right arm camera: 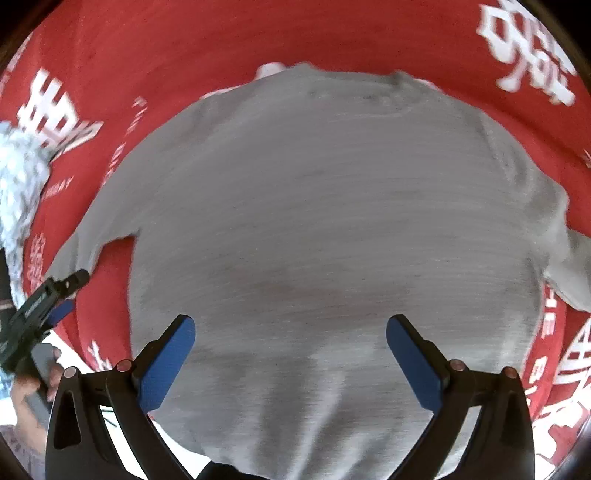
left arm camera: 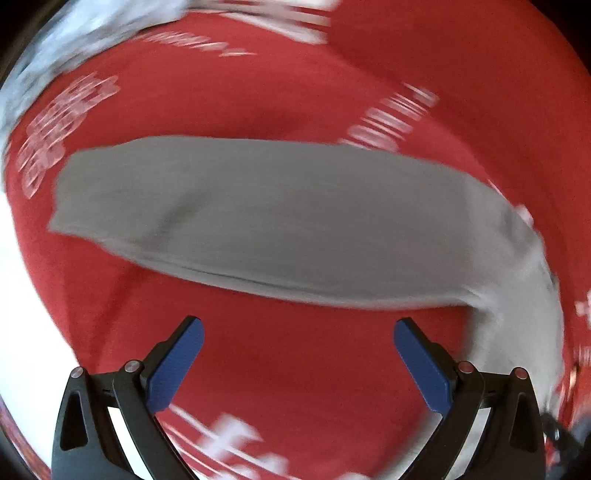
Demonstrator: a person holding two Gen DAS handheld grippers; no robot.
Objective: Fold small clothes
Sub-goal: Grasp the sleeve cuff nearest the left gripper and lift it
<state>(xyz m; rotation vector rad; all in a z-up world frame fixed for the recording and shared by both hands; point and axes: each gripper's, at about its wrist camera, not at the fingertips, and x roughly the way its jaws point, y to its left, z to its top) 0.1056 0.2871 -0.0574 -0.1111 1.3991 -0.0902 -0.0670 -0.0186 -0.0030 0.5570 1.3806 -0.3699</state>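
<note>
Two grippers, both spread wide and holding nothing, hang over one grey sweater (right arm camera: 332,229) that we see laid flat on a red cloth (right arm camera: 221,33) printed with white lettering. From the right wrist camera, the right gripper (right arm camera: 290,332) hovers above the garment's lower body, its blue pads (right arm camera: 168,363) well apart and, as far as we can tell, clear of the fabric; the neckline lies at the far edge, one sleeve reaching out to each side. From the left wrist camera, blurred by motion, the left gripper (left arm camera: 299,334) shows its own blue pads equally far apart over bare red cloth, just short of a grey sleeve stretched across the view. We also see that left gripper at the right camera's left edge, gripped by a hand (right arm camera: 31,384). We count one pale, speckled bundle of fabric (right arm camera: 18,184) lying at the cloth's left margin
</note>
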